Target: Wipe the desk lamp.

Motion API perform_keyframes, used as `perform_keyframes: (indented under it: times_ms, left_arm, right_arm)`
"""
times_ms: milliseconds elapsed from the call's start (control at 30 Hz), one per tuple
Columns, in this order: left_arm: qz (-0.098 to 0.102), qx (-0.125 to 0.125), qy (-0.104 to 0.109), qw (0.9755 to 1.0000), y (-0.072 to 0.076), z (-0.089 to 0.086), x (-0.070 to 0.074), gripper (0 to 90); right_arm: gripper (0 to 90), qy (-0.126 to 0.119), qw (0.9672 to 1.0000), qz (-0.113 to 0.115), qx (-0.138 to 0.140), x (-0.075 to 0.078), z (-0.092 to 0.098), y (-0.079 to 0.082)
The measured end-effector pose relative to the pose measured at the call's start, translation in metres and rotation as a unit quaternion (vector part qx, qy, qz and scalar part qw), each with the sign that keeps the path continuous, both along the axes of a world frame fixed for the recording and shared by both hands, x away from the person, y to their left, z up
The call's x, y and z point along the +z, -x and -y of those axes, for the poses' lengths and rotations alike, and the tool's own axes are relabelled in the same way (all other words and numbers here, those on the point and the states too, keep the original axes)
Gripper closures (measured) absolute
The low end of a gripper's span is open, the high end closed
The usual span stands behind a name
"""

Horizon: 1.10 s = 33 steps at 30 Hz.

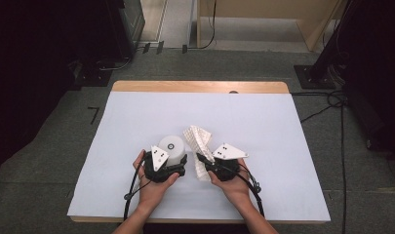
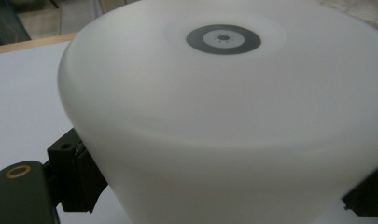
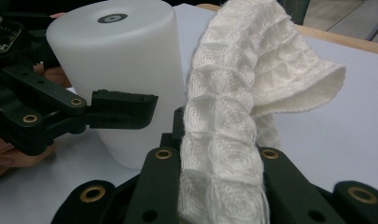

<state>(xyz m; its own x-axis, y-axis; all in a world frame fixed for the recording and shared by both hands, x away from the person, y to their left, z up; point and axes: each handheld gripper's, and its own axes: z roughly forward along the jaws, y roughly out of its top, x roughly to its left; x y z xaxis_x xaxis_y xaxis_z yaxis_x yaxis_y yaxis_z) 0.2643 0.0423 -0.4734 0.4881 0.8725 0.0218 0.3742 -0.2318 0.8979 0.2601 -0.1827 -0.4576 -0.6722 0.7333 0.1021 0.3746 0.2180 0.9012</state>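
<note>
In the high view, the left gripper (image 1: 181,165) is clasping a white cylinder (image 1: 172,148) standing on the table (image 1: 263,122). In the right gripper view, the right gripper (image 3: 219,154) is clenching a waffle cloth (image 3: 233,107) just beside it.

No legible text, label, brand or number appears in any view. The only marking is a dark grey ring emblem (image 2: 223,38) on the flat top of the white translucent plastic cylinder (image 2: 224,140), upper centre of the left gripper view.
</note>
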Motion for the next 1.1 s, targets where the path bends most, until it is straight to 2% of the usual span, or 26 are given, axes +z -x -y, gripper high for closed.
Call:
perform_keyframes:
  times_ms: [67,100,133,167,233,300,333,400,467,500,533,600,800,933,1100]
  left_arm:
    - [-0.002,-0.009,0.003,0.9999,-0.001,-0.001,0.0,8.6]
    - [-0.005,-0.022,0.008,0.9997,-0.002,-0.003,0.002,8.6]
    - [-0.004,-0.042,0.028,0.9987,-0.003,-0.008,0.005,8.6]
    - [-0.002,-0.056,0.039,0.9977,-0.003,-0.01,0.008,8.6]
    - [-0.002,-0.091,0.058,0.9941,-0.004,-0.014,0.014,8.6]
    - [-0.001,-0.129,0.073,0.9889,-0.003,-0.017,0.018,8.6]
    - [0.001,-0.137,0.075,0.9877,-0.002,-0.017,0.02,8.6]
    - [-0.001,-0.144,0.074,0.9868,-0.002,-0.017,0.02,8.6]
    - [-0.017,-0.156,0.081,0.9842,-0.005,-0.019,0.019,8.6]
    - [-0.017,-0.156,0.081,0.9842,-0.005,-0.019,0.019,8.7]
    - [-0.032,-0.17,0.081,0.9816,-0.007,-0.019,0.017,8.6]
    - [-0.032,-0.172,0.065,0.9824,-0.007,-0.015,0.015,8.6]
    - [-0.042,-0.183,0.038,0.9815,-0.007,-0.008,0.01,8.6]
    - [-0.037,-0.183,0.035,0.9817,-0.007,-0.01,0.013,8.6]
    - [-0.018,-0.171,0.057,0.9835,-0.007,-0.019,0.022,8.6]
  right_arm:
    - [78.9,0.0,1.0,0.0,0.0,0.0,0.0,0.0]
    - [78.9,-0.001,1.0,0.0,0.002,0.0,-0.001,0.0]
    - [78.9,-0.001,1.0,-0.002,0.004,-0.001,-0.002,0.001]
    - [78.9,0.0,1.0,-0.002,0.005,-0.001,-0.003,0.001]
    - [78.9,0.002,0.9999,-0.004,0.009,-0.003,-0.006,0.002]
    - [78.9,0.002,0.9999,-0.007,0.013,-0.005,-0.009,0.003]
    - [78.9,0.003,0.9999,-0.006,0.014,-0.005,-0.011,0.004]
    - [79.0,0.002,0.9999,-0.005,0.015,-0.006,-0.013,0.004]
    - [79.0,-0.003,0.9999,-0.01,0.013,-0.006,-0.013,0.005]
    - [79.0,-0.003,0.9999,-0.01,0.013,-0.006,-0.013,0.005]
    - [79.0,-0.005,0.9999,-0.003,0.01,-0.005,-0.013,0.006]
    - [79.1,-0.011,0.9999,0.005,0.011,-0.002,-0.012,0.007]
    - [79.1,-0.018,0.9991,0.039,0.004,0.012,-0.007,0.012]
    - [79.2,-0.013,0.9986,0.052,0.001,0.015,-0.009,0.014]
    - [79.1,0.001,0.9998,0.018,0.01,0.002,-0.015,0.01]
